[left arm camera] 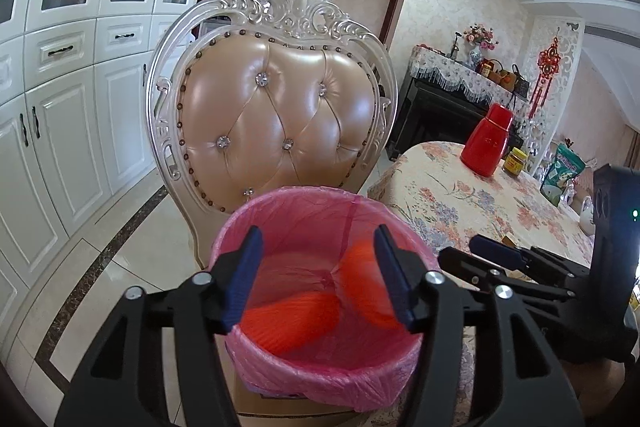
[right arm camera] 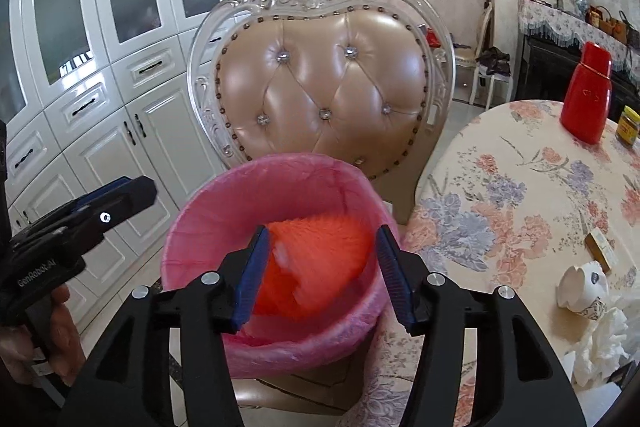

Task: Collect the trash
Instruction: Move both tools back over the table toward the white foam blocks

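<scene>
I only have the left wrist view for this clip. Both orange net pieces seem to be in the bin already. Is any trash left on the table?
Observer: Yes. The right wrist view shows a crushed paper cup lying on its side on the tablecloth.
Operator: Anything else near it?
Observer: Crumpled white tissue lies just beside the cup, nearer the camera.
Operator: Is the right gripper carrying something?
Observer: No. The right gripper is open above the bin, with only an orange net showing in the bin between its fingers.
</scene>
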Available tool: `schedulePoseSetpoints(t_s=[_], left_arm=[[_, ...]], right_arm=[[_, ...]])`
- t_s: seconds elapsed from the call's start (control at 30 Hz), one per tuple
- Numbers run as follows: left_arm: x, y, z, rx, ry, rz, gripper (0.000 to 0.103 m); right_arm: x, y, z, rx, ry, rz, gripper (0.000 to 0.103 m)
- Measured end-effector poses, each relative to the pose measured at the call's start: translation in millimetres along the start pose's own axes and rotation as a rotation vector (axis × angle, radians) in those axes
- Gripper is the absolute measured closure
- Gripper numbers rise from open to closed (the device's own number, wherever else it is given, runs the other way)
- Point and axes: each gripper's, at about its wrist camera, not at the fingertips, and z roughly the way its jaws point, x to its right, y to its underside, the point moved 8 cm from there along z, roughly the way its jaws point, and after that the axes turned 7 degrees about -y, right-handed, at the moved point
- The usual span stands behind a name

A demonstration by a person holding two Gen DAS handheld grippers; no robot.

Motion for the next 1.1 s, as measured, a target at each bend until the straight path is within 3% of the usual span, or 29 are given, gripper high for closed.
schedulePoseSetpoints(t_s=[0.23,0.47,0.63,0.83,1.1], left_arm=[[9,-1,-3,0.037,-0.007,0.008,0.031],[38,-7,-20,0.172,0.006,0.061,0.016],[72,2,-17,0.151,0.061,0.126,0.012],[122,20,-13,0.072,0.171,0.149,0.012],[182,39,-17,0.049,0.243,0.197,0.013]], right_arm=[[21,5,-24,0.037,0.054,0.028,0.043],[49,16,-69,0.102,0.142,0.052,0.037],[77,37,-109,0.136,0.22,0.094,0.034],[120,67,-158,0.155,0.319,0.157,0.033],[170,112,-210,0.156,0.418,0.245,0.03]])
